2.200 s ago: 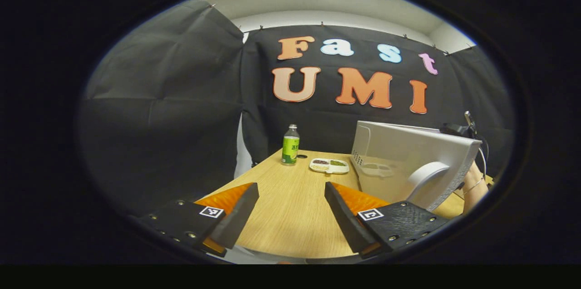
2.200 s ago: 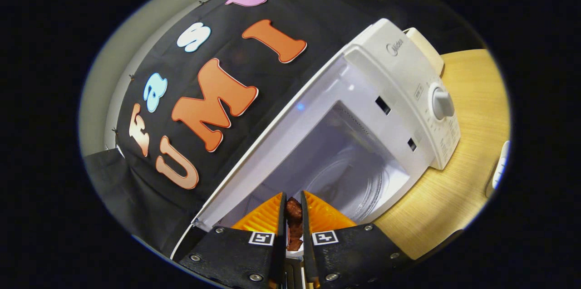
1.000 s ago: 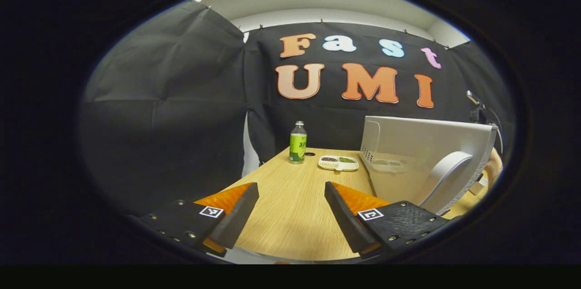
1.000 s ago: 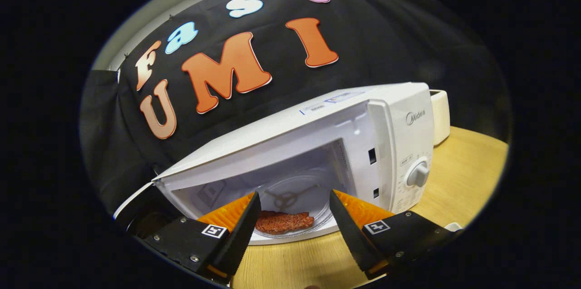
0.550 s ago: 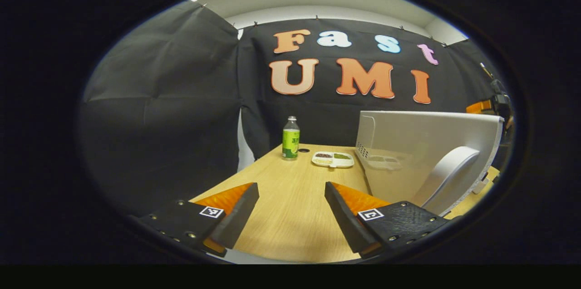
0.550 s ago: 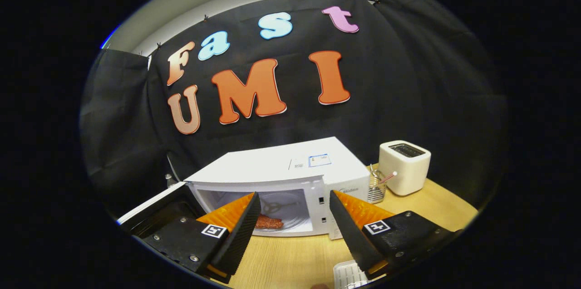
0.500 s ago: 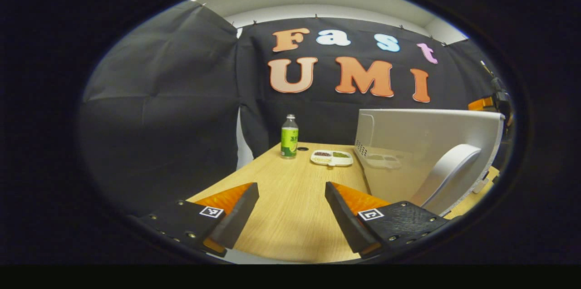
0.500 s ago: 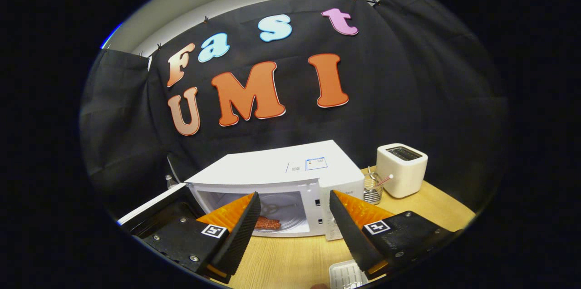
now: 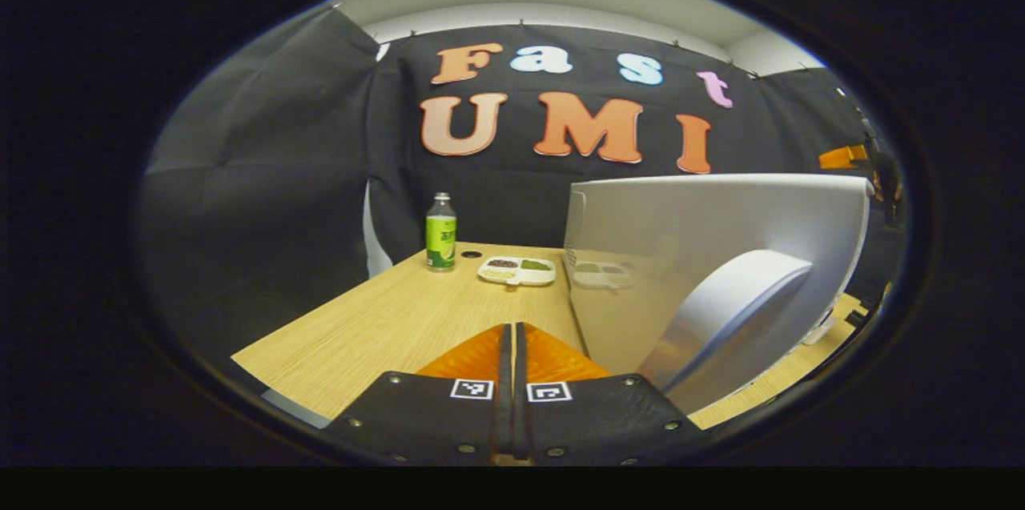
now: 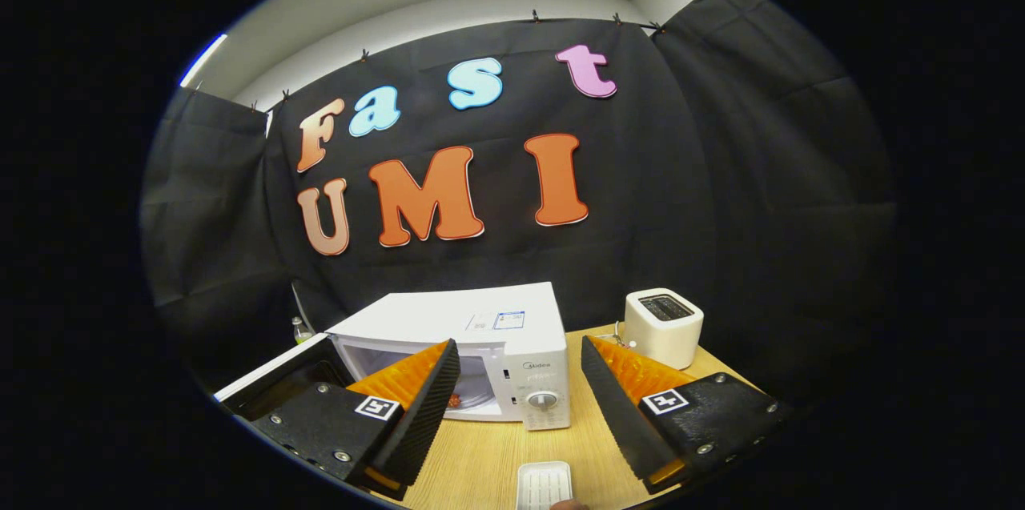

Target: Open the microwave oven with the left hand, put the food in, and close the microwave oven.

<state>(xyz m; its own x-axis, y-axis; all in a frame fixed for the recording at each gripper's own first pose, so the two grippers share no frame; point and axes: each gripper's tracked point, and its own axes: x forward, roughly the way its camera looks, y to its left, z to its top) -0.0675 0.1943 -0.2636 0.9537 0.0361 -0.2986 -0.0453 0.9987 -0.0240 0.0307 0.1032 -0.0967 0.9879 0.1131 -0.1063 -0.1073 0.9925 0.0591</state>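
The wooden table [image 9: 384, 326] carries the microwave oven [image 10: 480, 318], which stands ahead of the right gripper [image 10: 520, 382] with its cavity exposed. The open door [image 9: 705, 238] stands edge-on immediately to the right of the left gripper [image 9: 512, 350], its outer face toward that gripper and its curved handle [image 9: 737, 310] just ahead and to the right of the tips. The left gripper's fingers are brought together with nothing between them; the right gripper's fingers are spread apart and empty, and it sits well back from the oven. The food [image 10: 454, 400], a small reddish piece, lies inside the cavity, seen just past the right gripper's left finger. The step in hand appears to be closing the door. Use the joined fingers as a single blunt pusher: place them flat against the outer face near the handle, far from the hinge, and sweep the door in an arc toward the cavity. Maintain steady pressure until the latch should engage, and avoid sliding off the smooth face. Keep the right gripper out of the door's path. A green bottle [image 9: 440, 231] and a divided dish [image 9: 517, 270] stand far ahead of the left gripper, well apart from the swing. A toaster [image 10: 663, 327] stands beyond the right gripper's right finger.
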